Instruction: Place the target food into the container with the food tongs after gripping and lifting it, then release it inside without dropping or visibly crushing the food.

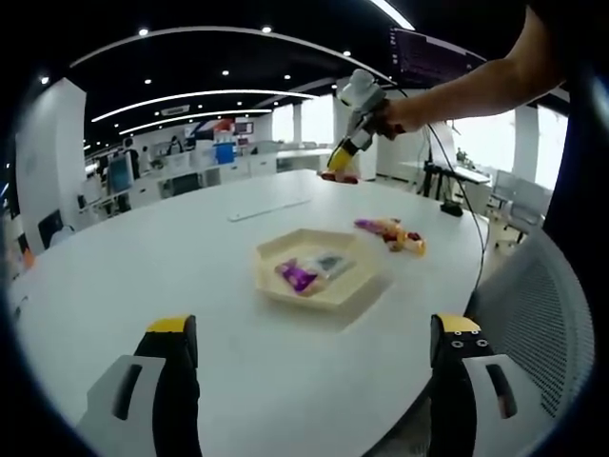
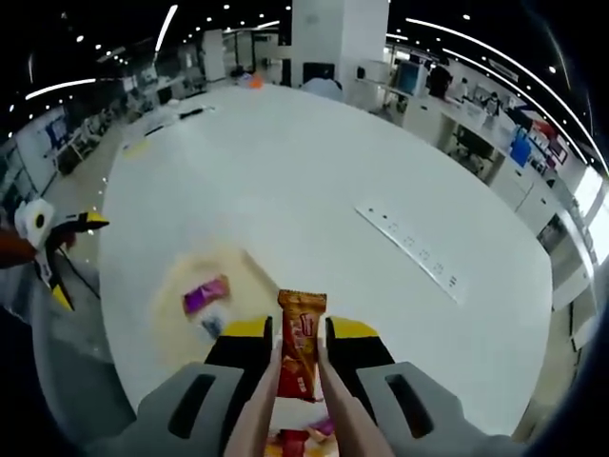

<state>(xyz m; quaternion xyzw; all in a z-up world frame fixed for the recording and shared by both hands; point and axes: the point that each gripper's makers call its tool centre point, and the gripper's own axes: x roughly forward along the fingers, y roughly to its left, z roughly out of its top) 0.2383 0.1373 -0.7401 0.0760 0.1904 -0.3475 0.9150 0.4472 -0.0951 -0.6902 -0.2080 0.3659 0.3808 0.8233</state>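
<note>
Two tongs at work. Left tongs (image 1: 314, 367), near, jaws wide apart, empty, low over the bench (image 1: 190, 248). Beyond them, the tray (image 1: 319, 269) already holds two packets. Snacks (image 1: 392, 233) lie just past it. Right tongs (image 2: 303, 357), raised above the bench, grip an orange packet (image 2: 299, 345). Grip and lift judged done; carrying, lowering and release remain.

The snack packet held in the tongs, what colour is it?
The snack packet is orange and red, clearest in the right gripper view.
</note>
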